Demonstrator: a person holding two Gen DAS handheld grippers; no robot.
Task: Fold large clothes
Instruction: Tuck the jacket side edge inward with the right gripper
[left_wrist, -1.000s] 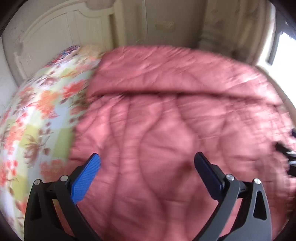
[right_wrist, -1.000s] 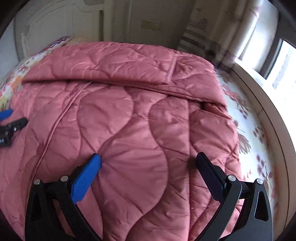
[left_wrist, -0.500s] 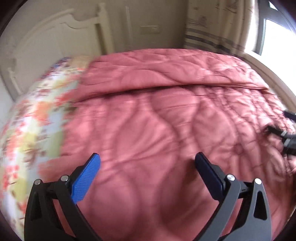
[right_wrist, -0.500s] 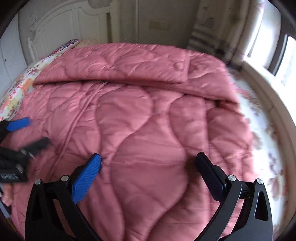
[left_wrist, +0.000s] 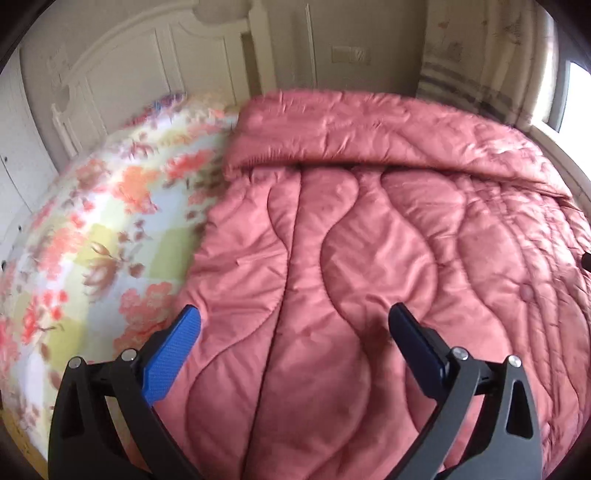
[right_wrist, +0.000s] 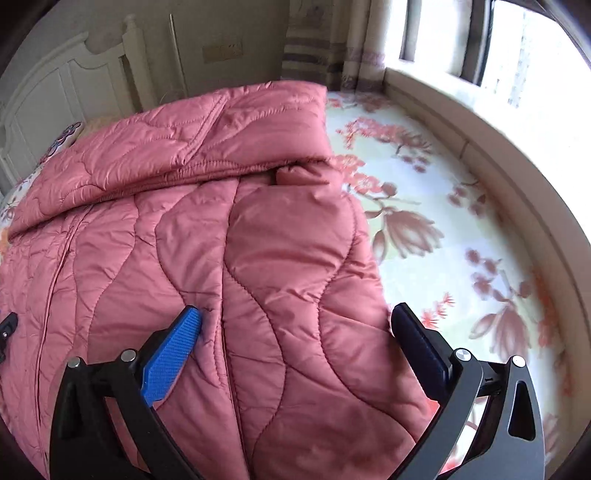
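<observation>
So the pink quilted coat (left_wrist: 369, 258) is spread flat over the bed, on a floral bedsheet (left_wrist: 92, 229), with its far part folded back toward the white headboard (left_wrist: 122, 74) in a thick band. The left claw (left_wrist: 295, 325) hangs above the coat's left side, tilted down at it, both blue pads (left_wrist: 171, 354) splayed wide with nothing between them, so fully released. The coat's left edge runs just beside its left pad, sheet showing past it.

The right claw (right_wrist: 295, 325) is over the coat's right side, same downward angle, jaws also wide apart and empty. Its left pad (right_wrist: 171, 350) sits right at the fabric, can't tell if it touches. The coat's right edge falls between its pads, bare sheet beyond, then the window ledge (right_wrist: 498, 155).
</observation>
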